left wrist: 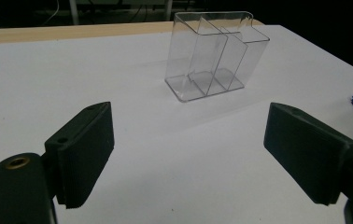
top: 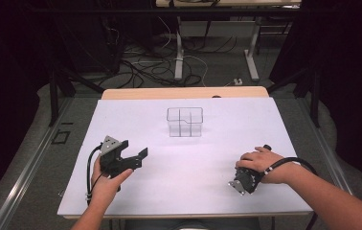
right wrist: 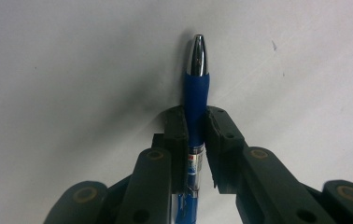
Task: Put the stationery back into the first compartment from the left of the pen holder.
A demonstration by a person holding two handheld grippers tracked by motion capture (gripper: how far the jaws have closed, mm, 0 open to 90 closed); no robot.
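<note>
From the high view, a clear divided container (top: 185, 121) stands mid-table (top: 136, 120); the left gripper (top: 132, 154) sits at the near left, the right gripper (top: 243, 182) at the near right under a hand (top: 258, 165). In the left gripper view its jaws gape wide apart, empty, facing the container. In the right gripper view the jaws clamp a blue pen (right wrist: 196, 100) lying against the white surface.

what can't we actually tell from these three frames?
- Pen, right gripper view: its rear end is hidden between the right gripper's jaws and cut off by the bottom edge.
- Pen, left gripper view: just a blue end shows at the right edge.
- Right gripper, high view: the hand covers it, so the jaws are hidden.
- Clear organizer: looks empty; too small in the high view to confirm.
</note>
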